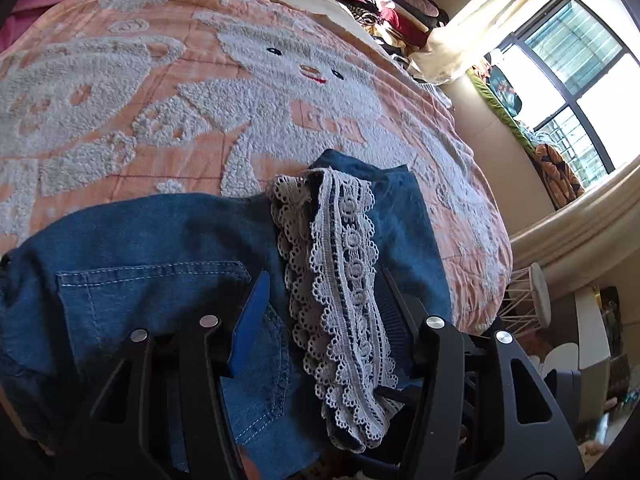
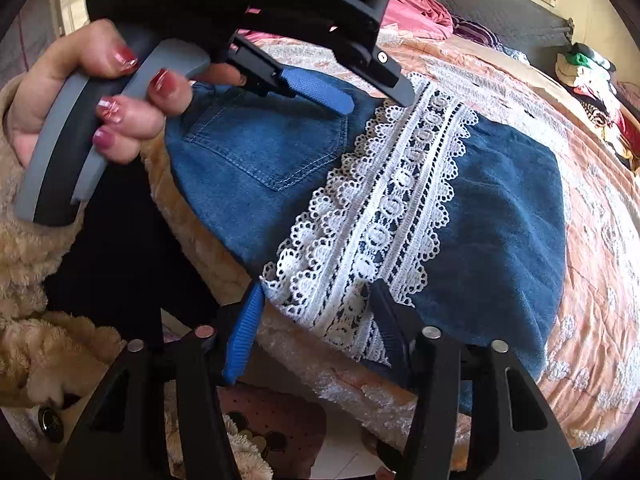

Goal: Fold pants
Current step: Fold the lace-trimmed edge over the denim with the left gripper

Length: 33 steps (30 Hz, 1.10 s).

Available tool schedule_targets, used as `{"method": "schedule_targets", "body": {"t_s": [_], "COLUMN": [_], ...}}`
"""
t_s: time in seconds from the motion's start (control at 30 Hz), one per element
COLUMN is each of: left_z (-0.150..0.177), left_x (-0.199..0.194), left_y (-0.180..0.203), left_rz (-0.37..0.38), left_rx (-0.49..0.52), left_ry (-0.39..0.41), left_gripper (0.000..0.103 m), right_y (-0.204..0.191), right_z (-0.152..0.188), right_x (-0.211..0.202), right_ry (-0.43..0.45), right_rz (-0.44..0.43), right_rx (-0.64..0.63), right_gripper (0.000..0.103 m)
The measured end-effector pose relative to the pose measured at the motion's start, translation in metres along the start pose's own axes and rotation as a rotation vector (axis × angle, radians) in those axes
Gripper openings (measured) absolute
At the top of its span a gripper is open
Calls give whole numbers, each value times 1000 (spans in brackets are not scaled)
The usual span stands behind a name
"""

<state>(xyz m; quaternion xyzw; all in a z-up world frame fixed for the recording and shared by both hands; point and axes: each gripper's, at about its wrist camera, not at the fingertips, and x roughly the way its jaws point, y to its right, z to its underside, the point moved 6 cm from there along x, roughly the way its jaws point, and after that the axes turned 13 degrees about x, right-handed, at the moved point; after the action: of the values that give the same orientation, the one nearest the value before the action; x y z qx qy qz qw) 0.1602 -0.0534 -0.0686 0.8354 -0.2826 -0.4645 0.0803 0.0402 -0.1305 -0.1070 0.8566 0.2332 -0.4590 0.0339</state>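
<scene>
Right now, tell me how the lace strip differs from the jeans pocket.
The lace strip is white and openwork with scalloped edges; the jeans pocket is solid blue denim with plain stitched seams. The lace is a long band running across the folded jeans; the pocket is a short, squarish patch. The lace reaches the near edge of the jeans; the pocket sits beside it. Both lie flat on the same jeans.

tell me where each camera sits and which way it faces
Left wrist: sits on the left gripper, looking down along its open jaws at the folded pants and lace trim on the bed, window beyond.
Right wrist: sits on the right gripper, facing the same pants from the bed edge; a hand holding the left gripper shows.
Shared: pants, lace, bed.
</scene>
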Motion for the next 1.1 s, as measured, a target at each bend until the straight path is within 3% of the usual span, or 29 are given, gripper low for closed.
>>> {"method": "schedule_targets", "body": {"t_s": [0.03, 0.1, 0.23, 0.3, 0.33, 0.37, 0.43, 0.63, 0.73, 0.87, 0.97, 1.1], "left_z": [1, 0, -6, -12, -15, -19, -27, -43, -35, -31, -32, -30], "left_x": [5, 14, 29, 33, 35, 36, 36, 26, 31, 36, 31, 11], "left_y": [2, 5, 1, -2, -3, -4, -6, -15, -22, -27, -25, -18], "left_rz": [8, 25, 8, -9, -16, -21, -28, -59, -92, -104, -107, -138], "left_rx": [-4, -5, -36, -39, -42, -43, -41, -29, -27, -29, -21, 5], "left_ry": [-13, -27, -45, -40, -39, -38, -34, 10, -13, -8, 3, 34], "left_gripper": [47, 47, 47, 46, 40, 26, 16, 14, 14, 17, 22, 30], "right_y": [3, 10, 19, 21, 20, 22, 26, 17, -1, -5, 3, 35], "right_z": [-1, -5, -5, -6, -7, -10, -15, -36, -34, -32, -34, -32], "right_x": [1, -1, -4, -10, -13, -15, -22, -15, 4, 4, -20, -53], "right_ry": [-2, 4, -7, -5, 1, 6, 20, 31, -22, -22, 23, 90], "right_rz": [-17, -61, -136, -175, -192, -207, -235, -218, -182, -187, -227, -173], "right_rx": [17, 62, 116, 138, 149, 158, 172, 123, 85, 84, 131, 212], "right_gripper": [46, 32, 20, 19, 19, 19, 19, 19, 22, 39, 47, 49]}}
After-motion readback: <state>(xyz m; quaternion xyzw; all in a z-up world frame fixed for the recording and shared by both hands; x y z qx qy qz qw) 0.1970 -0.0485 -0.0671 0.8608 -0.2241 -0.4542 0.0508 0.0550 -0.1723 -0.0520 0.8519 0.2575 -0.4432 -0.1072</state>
